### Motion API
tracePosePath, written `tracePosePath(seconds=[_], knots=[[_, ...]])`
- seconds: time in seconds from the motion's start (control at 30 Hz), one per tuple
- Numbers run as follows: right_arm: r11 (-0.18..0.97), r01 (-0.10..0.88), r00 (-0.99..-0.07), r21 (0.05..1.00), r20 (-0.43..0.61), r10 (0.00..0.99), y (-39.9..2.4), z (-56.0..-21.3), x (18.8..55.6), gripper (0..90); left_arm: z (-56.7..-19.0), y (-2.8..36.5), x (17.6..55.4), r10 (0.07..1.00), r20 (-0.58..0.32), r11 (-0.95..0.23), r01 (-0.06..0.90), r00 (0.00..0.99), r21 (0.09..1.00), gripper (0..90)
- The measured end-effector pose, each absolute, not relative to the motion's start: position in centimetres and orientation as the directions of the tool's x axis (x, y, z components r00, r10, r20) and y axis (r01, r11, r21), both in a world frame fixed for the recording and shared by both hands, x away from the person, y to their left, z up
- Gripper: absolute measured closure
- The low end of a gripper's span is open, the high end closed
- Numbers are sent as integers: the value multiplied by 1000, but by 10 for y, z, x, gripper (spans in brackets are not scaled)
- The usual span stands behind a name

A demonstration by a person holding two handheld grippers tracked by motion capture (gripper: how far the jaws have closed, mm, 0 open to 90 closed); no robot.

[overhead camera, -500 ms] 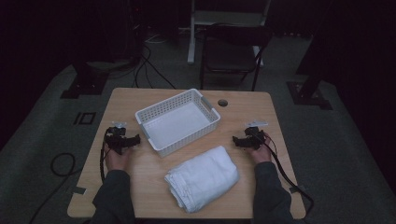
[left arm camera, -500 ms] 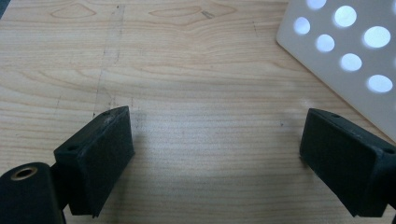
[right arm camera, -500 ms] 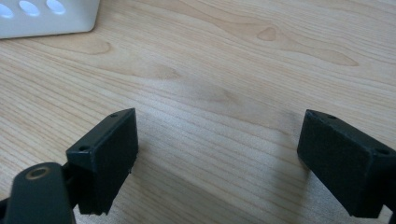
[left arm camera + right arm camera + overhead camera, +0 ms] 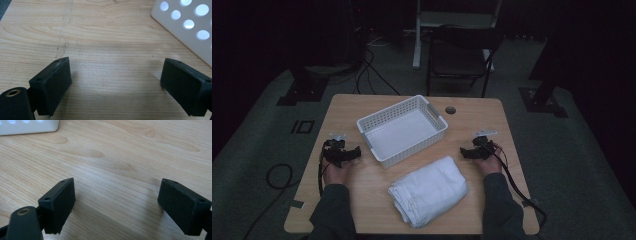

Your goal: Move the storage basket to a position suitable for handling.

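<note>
A white perforated basket (image 4: 402,130) stands empty at the middle of the wooden table (image 4: 347,107). A folded white towel (image 4: 428,190) lies in front of it, nearer the person. My left gripper (image 4: 354,152) rests on the table at the left, open, pointing toward the basket, whose wall (image 4: 185,25) is at the upper right in the left gripper view. My right gripper (image 4: 464,152) rests at the right, open, pointing left toward the basket, whose corner (image 4: 27,126) is at the upper left in the right gripper view. Nothing lies between either pair of jaws.
A round cable hole (image 4: 450,110) sits in the table behind the basket. A dark chair (image 4: 462,55) stands beyond the far edge. Cables trail from both grippers off the near edge, and more cables (image 4: 372,65) lie on the floor.
</note>
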State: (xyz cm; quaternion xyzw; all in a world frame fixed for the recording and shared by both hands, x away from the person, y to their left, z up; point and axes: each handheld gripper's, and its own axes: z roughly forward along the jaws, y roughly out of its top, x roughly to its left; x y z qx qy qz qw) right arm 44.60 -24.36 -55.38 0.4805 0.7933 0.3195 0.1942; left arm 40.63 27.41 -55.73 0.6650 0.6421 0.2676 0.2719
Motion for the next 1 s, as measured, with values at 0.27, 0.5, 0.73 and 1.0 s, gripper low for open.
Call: tracePosePath(seconds=[0.27,0.5,0.73,1.0], knots=[[342,647,-466,681,-1,885,-242,-552,445,152,-557,274,406,1000,7,-26,708,30,705,94],[324,662,-439,676,0,898,-243,-549,444,246,-556,274,404,998,7,-47,713,59,700,119],[325,649,-443,688,-7,897,-240,-544,441,286,-555,274,403,998,6,-52,715,67,697,148],[321,611,-456,723,-9,890,-238,-528,436,312,-556,275,403,997,6,-58,709,75,703,148]])
